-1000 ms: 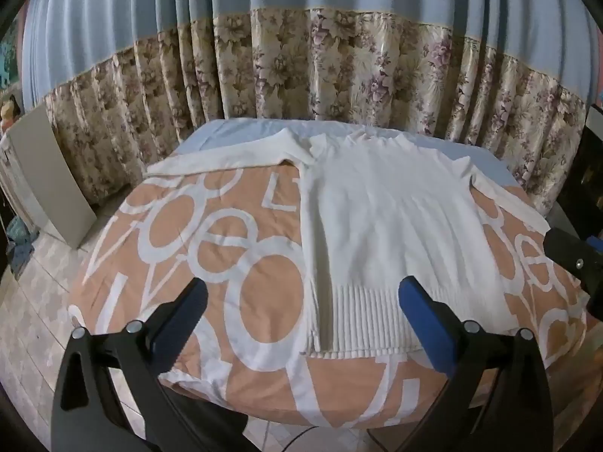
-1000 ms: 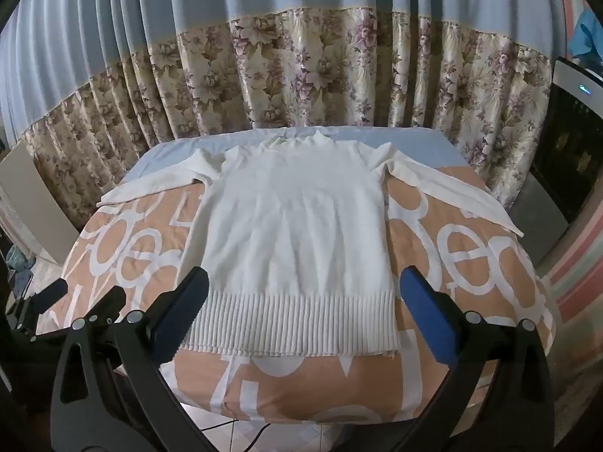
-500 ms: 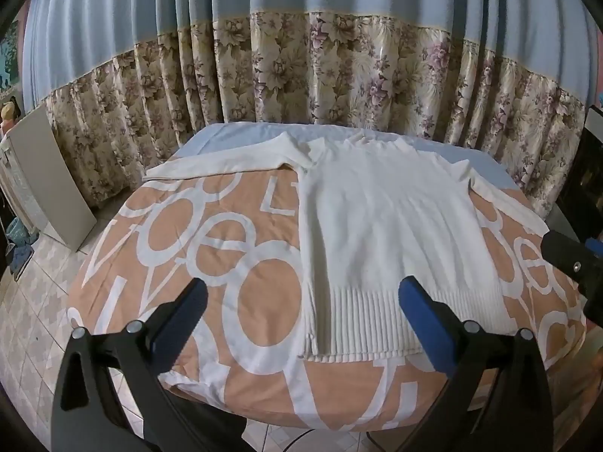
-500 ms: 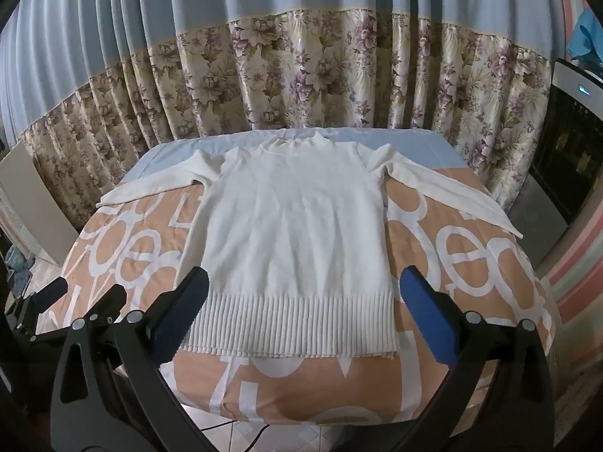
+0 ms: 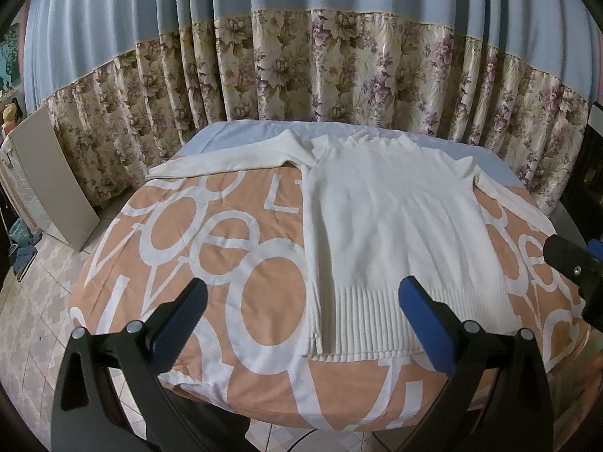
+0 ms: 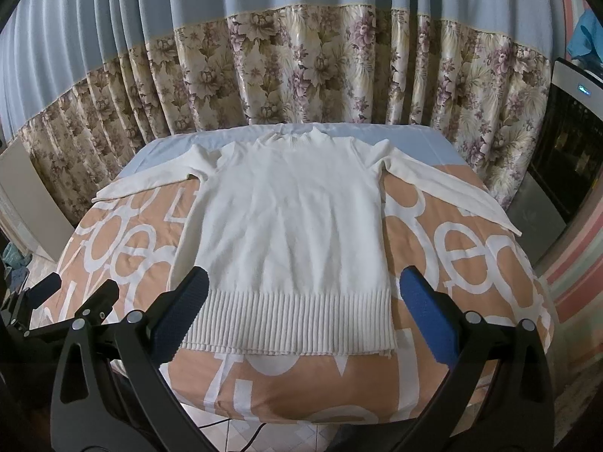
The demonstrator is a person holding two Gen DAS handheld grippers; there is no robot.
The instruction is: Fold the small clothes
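A white knit sweater (image 5: 392,233) lies flat on the table, sleeves spread to both sides and ribbed hem toward me; it also shows in the right wrist view (image 6: 294,226). My left gripper (image 5: 301,312) is open and empty, held above the table's near edge, left of the hem. My right gripper (image 6: 301,312) is open and empty, held above the near edge, centred on the hem. The right gripper shows at the right edge of the left wrist view (image 5: 573,267), and the left gripper at the lower left of the right wrist view (image 6: 71,305).
The table has an orange cloth with white letters (image 5: 188,248) over a pale blue sheet (image 6: 414,139). Floral and blue curtains (image 6: 301,75) hang behind. A white panel (image 5: 49,173) leans at the left. A dark appliance (image 6: 569,158) stands at the right. Tiled floor (image 5: 34,301) lies below.
Both grippers have stayed open and empty. The left wrist view has drawn back slightly; the right wrist view is nearly unchanged. The sweater has not moved.
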